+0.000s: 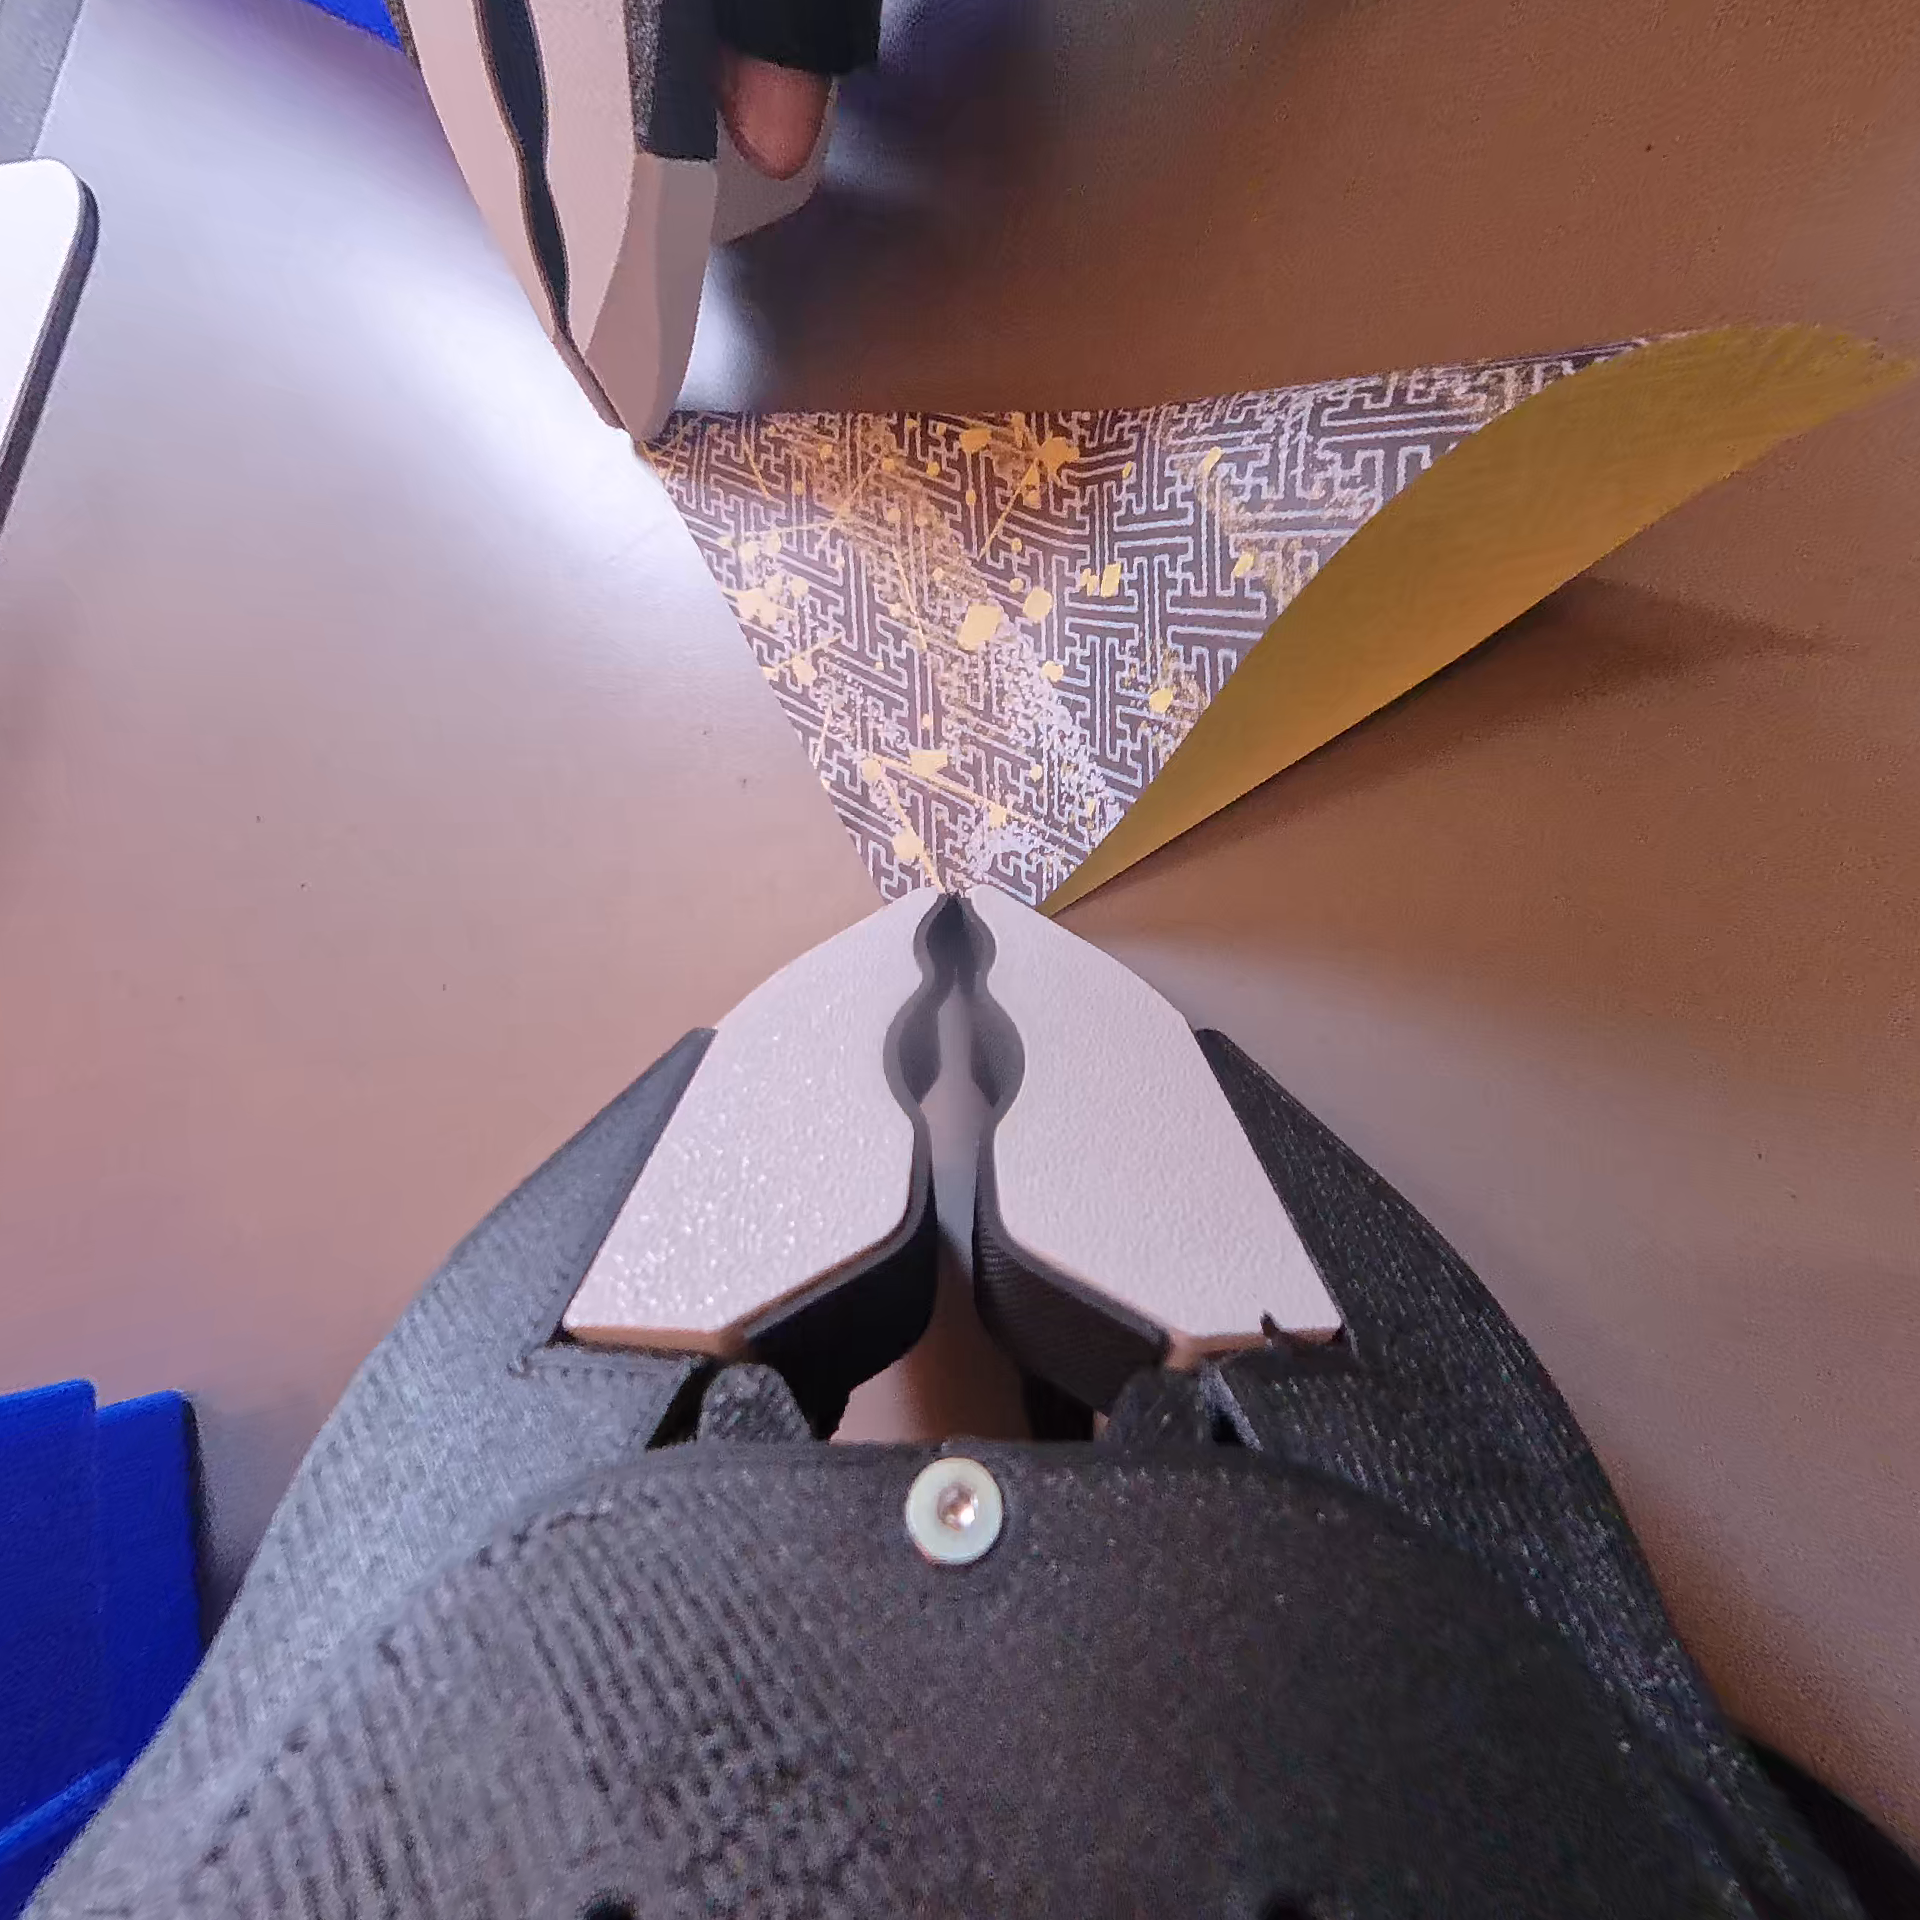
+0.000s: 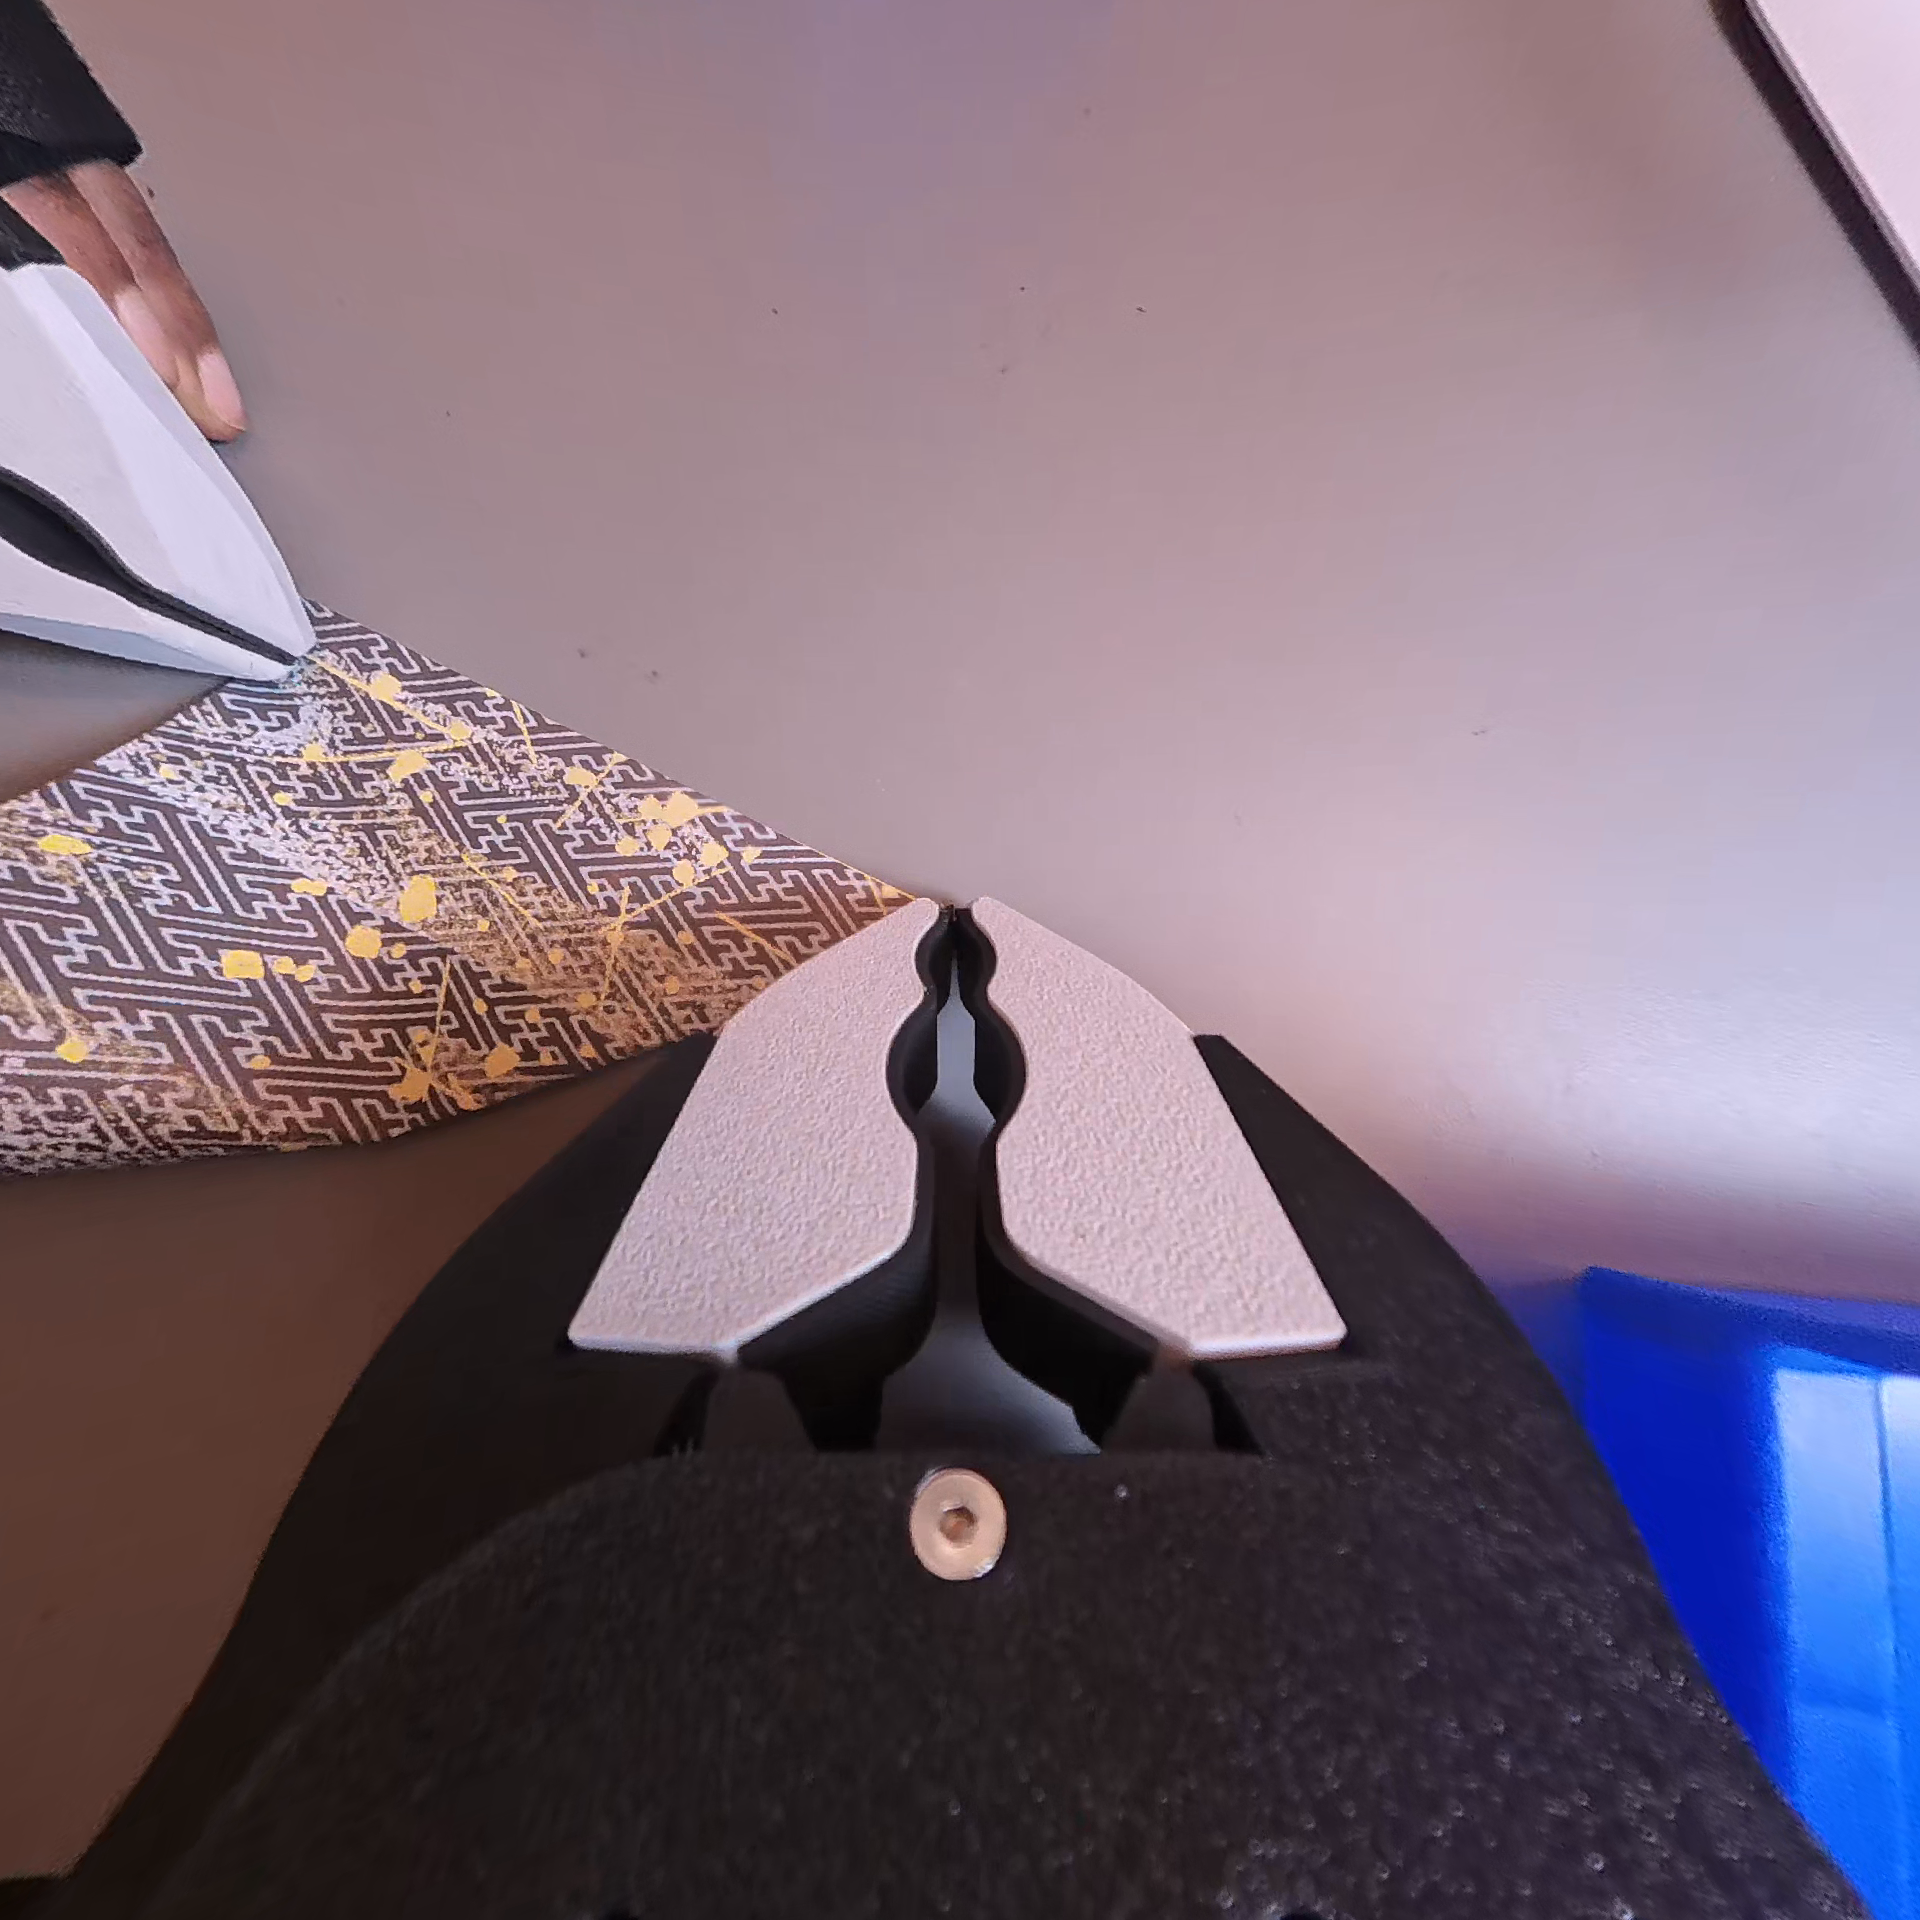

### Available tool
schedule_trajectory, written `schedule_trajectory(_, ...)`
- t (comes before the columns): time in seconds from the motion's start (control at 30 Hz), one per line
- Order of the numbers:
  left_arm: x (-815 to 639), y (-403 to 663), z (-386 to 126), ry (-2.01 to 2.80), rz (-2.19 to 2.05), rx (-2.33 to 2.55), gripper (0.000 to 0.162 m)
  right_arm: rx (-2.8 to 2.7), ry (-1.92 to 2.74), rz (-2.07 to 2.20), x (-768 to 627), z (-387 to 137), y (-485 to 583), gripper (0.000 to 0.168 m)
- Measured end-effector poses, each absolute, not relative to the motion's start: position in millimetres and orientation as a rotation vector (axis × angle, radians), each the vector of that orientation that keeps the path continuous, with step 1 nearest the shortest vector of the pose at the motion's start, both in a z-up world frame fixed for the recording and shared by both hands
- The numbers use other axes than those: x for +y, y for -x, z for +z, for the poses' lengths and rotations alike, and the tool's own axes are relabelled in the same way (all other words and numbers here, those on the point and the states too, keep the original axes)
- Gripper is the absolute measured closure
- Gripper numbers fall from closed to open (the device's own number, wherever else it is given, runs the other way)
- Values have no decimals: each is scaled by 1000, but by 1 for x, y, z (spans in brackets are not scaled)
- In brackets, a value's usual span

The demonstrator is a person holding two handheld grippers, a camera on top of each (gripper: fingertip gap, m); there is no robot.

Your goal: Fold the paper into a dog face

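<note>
Grey tabletop [image 1: 312,831]: both claws, left claw [image 1: 951,906] and right claw [image 2: 956,909], clamped opposite corners of the patterned paper [image 1: 987,623]; next, probably pressing that first diagonal fold flat.

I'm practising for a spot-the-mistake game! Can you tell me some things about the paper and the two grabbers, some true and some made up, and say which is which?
1. The left gripper is pinching a corner of the paper. True.
2. The paper is plain white on both sides. False: one side has a dark maze pattern with gold splashes, and the turned-up flap shows a yellow side.
3. The right gripper is shut at another corner of the paper. True.
4. The paper is crumpled into a ball. False: it is spread out between the two grippers, over the table.
5. The left gripper's fingers are wide open. False: their tips meet on the paper.
</note>
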State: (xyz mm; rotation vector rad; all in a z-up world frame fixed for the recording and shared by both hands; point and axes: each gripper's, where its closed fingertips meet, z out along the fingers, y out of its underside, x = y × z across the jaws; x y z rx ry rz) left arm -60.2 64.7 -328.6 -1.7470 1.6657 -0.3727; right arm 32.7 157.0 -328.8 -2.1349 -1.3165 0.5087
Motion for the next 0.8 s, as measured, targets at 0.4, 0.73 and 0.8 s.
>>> schedule_trajectory(0.4, 65, 60, -329, 1749, -378, 1665, 162, -1131, 1997, 582, 166, -289, -38, 168)
schedule_trajectory(0.73, 66, 59, -328, 1749, -373, 1669, 162, -1411, 1998, 626, 86, -303, -18, 150)
schedule_trajectory(0.8, 66, 59, -328, 1746, -367, 1672, 162, -1432, 2025, 579, 83, -310, -13, 147)
